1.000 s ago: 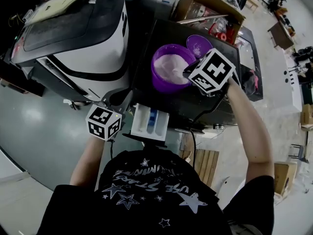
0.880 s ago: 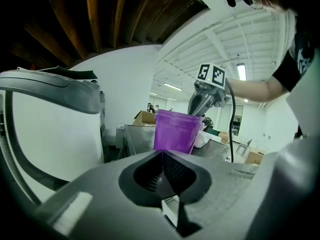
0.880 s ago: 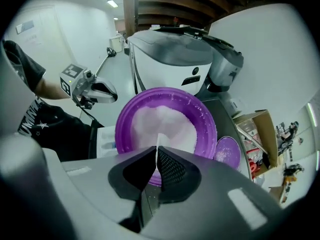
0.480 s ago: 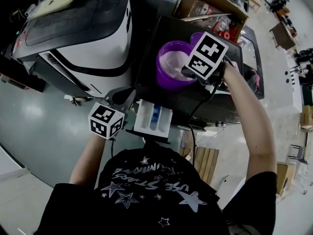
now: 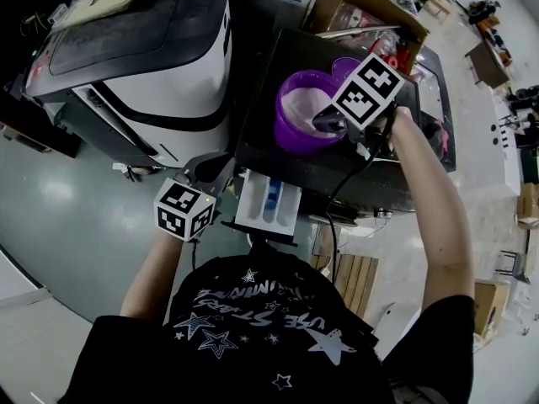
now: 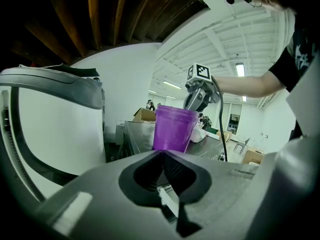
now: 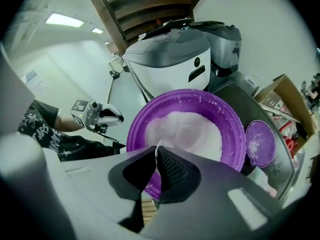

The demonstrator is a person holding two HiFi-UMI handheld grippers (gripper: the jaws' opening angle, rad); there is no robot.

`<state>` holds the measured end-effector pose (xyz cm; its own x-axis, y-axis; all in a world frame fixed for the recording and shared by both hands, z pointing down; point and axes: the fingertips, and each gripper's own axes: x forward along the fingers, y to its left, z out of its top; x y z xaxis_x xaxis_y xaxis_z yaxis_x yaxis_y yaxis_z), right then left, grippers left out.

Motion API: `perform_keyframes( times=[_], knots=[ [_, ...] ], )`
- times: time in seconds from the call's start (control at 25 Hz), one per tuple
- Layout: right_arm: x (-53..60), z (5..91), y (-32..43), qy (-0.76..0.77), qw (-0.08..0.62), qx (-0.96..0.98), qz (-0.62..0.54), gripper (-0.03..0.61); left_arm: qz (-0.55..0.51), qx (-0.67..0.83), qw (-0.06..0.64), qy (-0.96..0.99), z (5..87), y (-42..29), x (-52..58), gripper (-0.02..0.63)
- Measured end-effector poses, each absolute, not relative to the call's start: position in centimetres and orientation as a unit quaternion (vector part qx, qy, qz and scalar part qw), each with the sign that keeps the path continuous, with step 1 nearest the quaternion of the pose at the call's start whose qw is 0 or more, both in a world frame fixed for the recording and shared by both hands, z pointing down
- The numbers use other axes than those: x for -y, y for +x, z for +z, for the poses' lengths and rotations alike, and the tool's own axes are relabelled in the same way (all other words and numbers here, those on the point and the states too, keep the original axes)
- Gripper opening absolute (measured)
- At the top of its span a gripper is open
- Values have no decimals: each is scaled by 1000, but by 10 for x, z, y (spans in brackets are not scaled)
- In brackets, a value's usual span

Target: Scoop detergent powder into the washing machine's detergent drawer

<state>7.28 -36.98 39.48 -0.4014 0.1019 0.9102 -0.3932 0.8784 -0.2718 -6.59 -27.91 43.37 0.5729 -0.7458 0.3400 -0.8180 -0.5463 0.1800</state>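
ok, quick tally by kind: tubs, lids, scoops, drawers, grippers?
Purple tub: 1
Purple lid: 1
Detergent drawer: 1
Grippers: 2, left gripper and right gripper
White scoop, pinched by right gripper: 1
Total: 6

The head view looks steeply down from above the person onto the washer, tub and drawer. The left gripper view sits low, facing up and across at the tub's side and the right gripper. The right gripper view hangs close over the tub, looking down past the scoop into it, with the left gripper beyond. All three share the tub.
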Motion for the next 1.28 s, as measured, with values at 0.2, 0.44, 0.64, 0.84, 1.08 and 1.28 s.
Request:
perform_keyframes(
  times=[0.2,0.44,0.64,0.84,1.08,1.28],
  knots=[
    [369,393,70,94,526,809,244,35,113,447,160,873,433,-68,279,6],
    [370,389,70,103,508,815,260,35,111,444,159,875,433,-70,279,6],
    [369,382,69,109,473,826,286,35,111,442,162,875,435,-70,277,6],
    [370,377,71,123,431,836,317,35,110,440,162,876,436,-70,278,6],
    [370,373,74,141,389,844,342,35,109,434,165,879,438,-69,277,6],
    [375,369,90,194,356,836,370,35,109,430,168,880,442,-68,273,6]
  ],
)
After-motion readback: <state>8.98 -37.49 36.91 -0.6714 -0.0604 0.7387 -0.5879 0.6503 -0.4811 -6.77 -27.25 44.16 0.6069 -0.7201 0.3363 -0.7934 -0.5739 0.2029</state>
